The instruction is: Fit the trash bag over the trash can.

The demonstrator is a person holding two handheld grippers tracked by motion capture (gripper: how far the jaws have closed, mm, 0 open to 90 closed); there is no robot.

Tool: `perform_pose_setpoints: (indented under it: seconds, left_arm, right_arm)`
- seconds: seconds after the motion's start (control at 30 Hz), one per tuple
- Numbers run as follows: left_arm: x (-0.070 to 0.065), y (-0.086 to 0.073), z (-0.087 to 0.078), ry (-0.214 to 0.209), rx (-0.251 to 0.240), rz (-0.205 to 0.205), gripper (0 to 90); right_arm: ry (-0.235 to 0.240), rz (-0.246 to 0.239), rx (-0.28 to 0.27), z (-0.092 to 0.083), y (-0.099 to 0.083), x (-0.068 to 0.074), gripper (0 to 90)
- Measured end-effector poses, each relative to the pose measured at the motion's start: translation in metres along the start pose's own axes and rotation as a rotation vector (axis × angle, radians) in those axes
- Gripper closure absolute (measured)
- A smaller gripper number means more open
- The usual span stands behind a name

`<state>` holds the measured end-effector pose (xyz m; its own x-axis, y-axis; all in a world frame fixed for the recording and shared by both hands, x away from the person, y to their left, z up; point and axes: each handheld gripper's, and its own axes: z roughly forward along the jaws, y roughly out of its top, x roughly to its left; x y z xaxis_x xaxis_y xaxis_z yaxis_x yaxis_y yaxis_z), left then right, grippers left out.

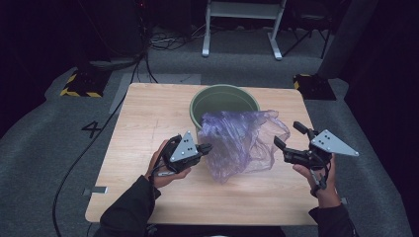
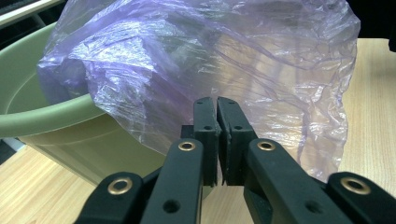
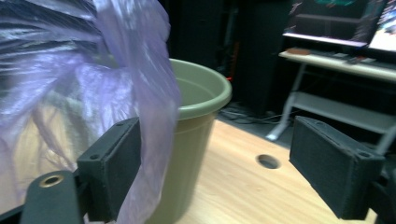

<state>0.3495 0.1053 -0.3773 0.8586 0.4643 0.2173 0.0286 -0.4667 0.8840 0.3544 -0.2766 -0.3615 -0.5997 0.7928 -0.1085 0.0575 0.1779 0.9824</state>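
Purple plastic bag (image 1: 242, 143) between both jaws, left gripper (image 1: 203, 148) pinched closed at its edge, right gripper (image 1: 286, 139) wide, clear.

It looked like a dim lab or recording studio. A pale wooden table (image 1: 148, 123) stood on grey carpet (image 1: 44, 143), with black cables (image 1: 99, 133) trailing across the floor, yellow-and-black hazard-striped stand bases (image 1: 79, 86) and a numeral taped on the floor (image 1: 91, 129). Beyond the right gripper's open jaws, a white-framed desk (image 3: 336, 70) carried lit monitors (image 3: 336, 18).
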Motion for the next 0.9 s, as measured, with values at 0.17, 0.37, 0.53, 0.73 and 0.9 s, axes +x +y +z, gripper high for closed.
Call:
perform_pose_setpoints:
  seconds: [0.17, 0.37, 0.53, 0.73, 0.9]
  left_arm:
    - [-0.001, 0.001, -0.002, 0.004, -0.01, -0.011, 71.9]
    - [-0.007, 0.003, -0.009, 0.01, -0.05, -0.045, 35.1]
    - [-0.014, 0.007, -0.015, -0.011, -0.095, -0.115, 15.4]
    - [-0.031, 0.024, -0.017, -0.015, -0.115, -0.096, 15.2]
    - [-0.04, 0.035, -0.014, -0.036, -0.121, -0.056, 15.3]
  right_arm:
    - [0.042, -0.016, 0.014, 0.009, -0.001, 0.003, 36.3]
    - [0.113, -0.051, 0.001, 0.015, 0.004, 0.01, 72.5]
    - [0.137, -0.088, 0.013, 0.019, 0.009, 0.018, 85.5]
    - [0.144, -0.113, 0.02, 0.022, 0.013, 0.023, 87.6]
    - [0.146, -0.122, 0.021, 0.024, 0.015, 0.026, 87.6]
